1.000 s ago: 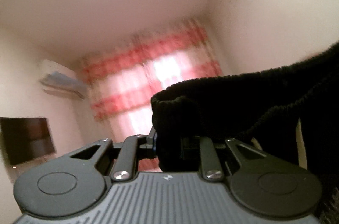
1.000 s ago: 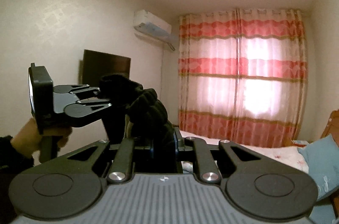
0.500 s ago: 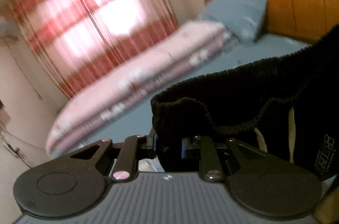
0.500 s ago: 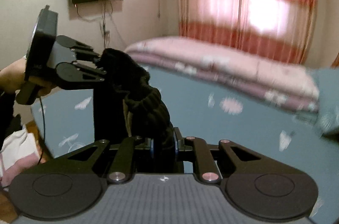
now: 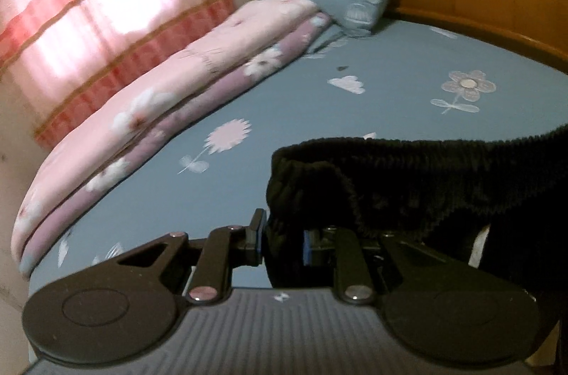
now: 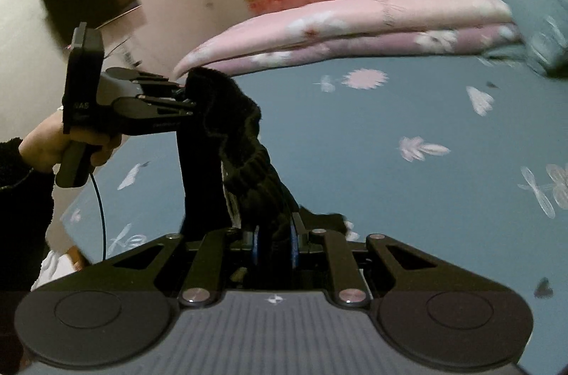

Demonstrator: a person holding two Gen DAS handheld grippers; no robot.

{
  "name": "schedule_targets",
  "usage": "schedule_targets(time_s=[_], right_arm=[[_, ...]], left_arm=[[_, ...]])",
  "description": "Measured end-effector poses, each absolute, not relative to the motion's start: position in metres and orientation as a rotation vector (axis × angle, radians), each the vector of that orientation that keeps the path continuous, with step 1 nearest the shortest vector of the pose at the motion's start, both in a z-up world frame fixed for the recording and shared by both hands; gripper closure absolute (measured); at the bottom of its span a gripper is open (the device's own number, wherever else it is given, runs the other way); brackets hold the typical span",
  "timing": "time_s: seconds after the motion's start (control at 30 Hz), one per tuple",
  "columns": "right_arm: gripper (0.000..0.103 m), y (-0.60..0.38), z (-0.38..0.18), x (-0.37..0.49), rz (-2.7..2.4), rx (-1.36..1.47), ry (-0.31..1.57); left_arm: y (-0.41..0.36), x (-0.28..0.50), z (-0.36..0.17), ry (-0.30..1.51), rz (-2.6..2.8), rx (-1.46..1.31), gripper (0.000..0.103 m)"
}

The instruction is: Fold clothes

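My right gripper (image 6: pixel 275 242) is clamped on the waistband of the black garment (image 6: pixel 245 155), right at my pads. My left gripper (image 5: pixel 282 242) is clamped on the band's other end, further out. The garment hangs between them over the blue sheet (image 6: pixel 408 112), apparently not yet laid down. Risks, as I judge them: the band is bunched and thick, so a pinch could slip if I pull the ends apart; hanging legs may crumple under the band as it lands. Beyond the garment, the pink quilt (image 5: pixel 159 83) sits along the sheet's far edge and could snag a forward throw.
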State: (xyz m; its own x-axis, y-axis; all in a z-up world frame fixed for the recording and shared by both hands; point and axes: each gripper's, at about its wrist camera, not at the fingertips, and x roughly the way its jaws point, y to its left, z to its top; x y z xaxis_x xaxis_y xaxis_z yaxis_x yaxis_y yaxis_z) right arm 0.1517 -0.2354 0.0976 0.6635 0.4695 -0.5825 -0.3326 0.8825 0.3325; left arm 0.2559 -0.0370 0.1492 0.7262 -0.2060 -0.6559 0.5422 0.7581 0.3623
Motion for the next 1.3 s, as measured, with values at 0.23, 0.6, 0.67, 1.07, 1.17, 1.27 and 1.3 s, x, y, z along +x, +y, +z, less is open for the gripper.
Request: schedule_targets(time_s=[0.23,0.6,0.67,1.07,1.17,1.27,1.3], right_arm=[[0.086,-0.293,0.060,0.147,0.286,0.259,0.750],[0.086,-0.374,0.001,0.143,0.063,0.283,0.755],[0.086,-0.386,-0.009,0.144,0.033,0.299,0.743],[0.086,-0.454,-0.049,0.130,-0.105,0.399,0.716],[0.086,-0.472,-0.063,0.131,-0.133,0.443,0.739],[0.086,-0.485,-0.076,0.130,-0.168,0.464,0.762],[0.086,-0.489,-0.081,0.131,-0.179,0.468,0.770]], left_arm=[[-0.147,0.278,0.113,0.651,-0.562,0.700,0.086],[-0.298,0.290,0.053,0.666,-0.687,0.833,0.086],[-0.317,0.293,0.047,0.649,-0.695,0.845,0.086],[-0.421,0.311,0.011,0.603,-0.754,0.848,0.086],[-0.440,0.313,-0.006,0.617,-0.774,0.854,0.086],[-0.453,0.314,-0.023,0.634,-0.788,0.862,0.086],[-0.456,0.314,-0.029,0.640,-0.792,0.866,0.086]])
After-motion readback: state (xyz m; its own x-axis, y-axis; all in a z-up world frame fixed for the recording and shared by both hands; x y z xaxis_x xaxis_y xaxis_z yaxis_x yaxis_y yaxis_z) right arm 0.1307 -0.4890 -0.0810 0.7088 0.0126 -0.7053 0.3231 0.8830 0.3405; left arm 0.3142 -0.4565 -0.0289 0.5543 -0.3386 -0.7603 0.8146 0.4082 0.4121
